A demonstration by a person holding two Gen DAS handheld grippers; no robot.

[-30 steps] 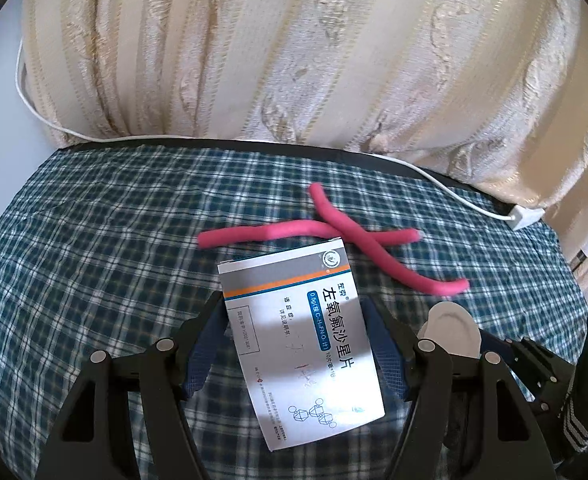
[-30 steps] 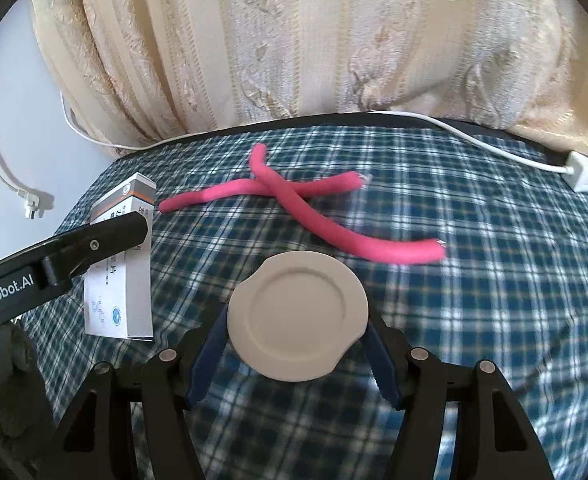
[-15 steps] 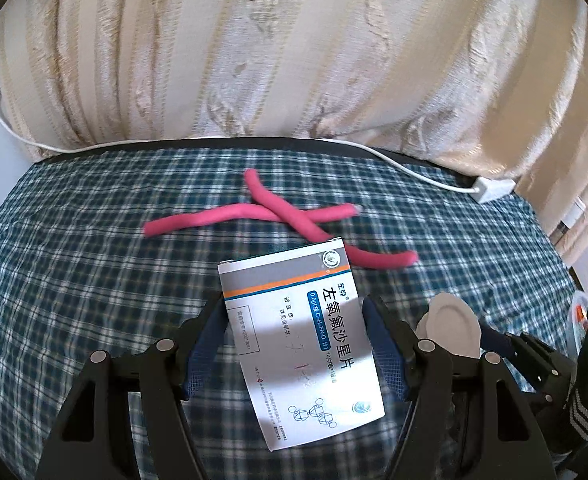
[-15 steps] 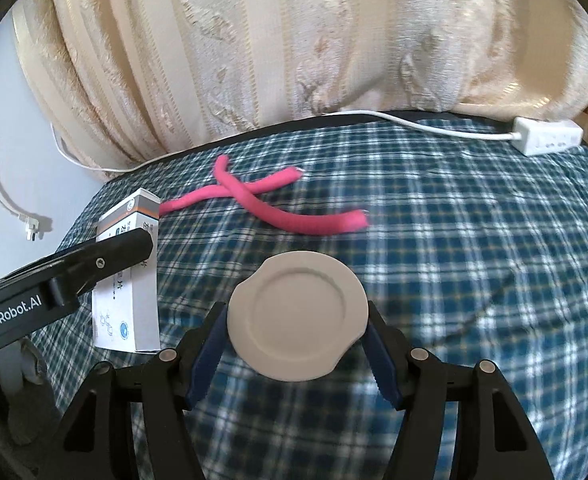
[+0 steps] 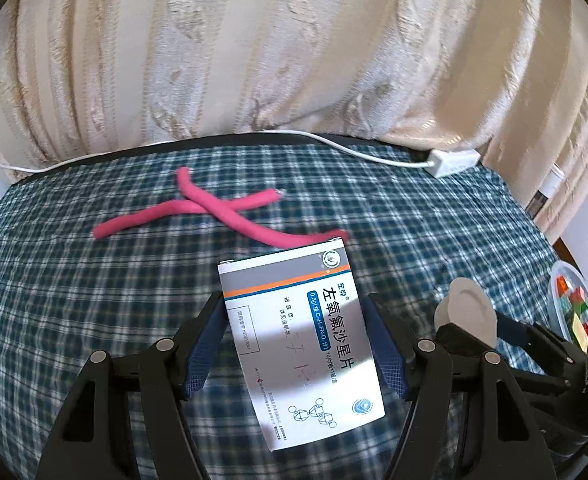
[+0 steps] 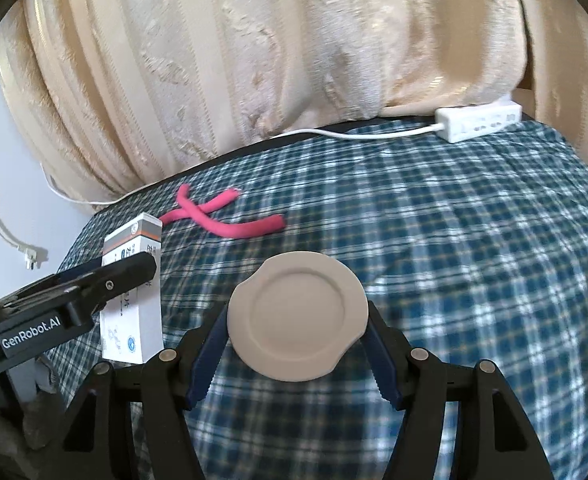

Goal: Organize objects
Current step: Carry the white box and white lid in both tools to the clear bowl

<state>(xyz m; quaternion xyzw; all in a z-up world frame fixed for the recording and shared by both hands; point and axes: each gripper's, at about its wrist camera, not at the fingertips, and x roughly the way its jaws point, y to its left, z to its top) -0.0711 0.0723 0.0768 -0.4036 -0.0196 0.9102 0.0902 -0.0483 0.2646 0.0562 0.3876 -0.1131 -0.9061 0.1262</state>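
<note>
My left gripper (image 5: 296, 334) is shut on a white medicine box (image 5: 298, 340) with blue print, held above the checked tablecloth (image 5: 74, 300). My right gripper (image 6: 298, 332) is shut on a round white lid (image 6: 298, 316). The lid also shows in the left wrist view (image 5: 468, 312), and the box in the right wrist view (image 6: 134, 300) at the left. Two pink foam rods (image 5: 222, 212) lie crossed on the cloth beyond both grippers; they also show in the right wrist view (image 6: 230, 224).
A cream curtain (image 5: 274, 60) hangs behind the table. A white power strip (image 6: 478, 118) with its cable lies at the back right edge. A clear tub of coloured blocks (image 5: 574, 308) stands at the right in the left wrist view.
Both grippers have swung to the right with their loads. The pink rods have shifted left in both views and the power strip has come further into view.
</note>
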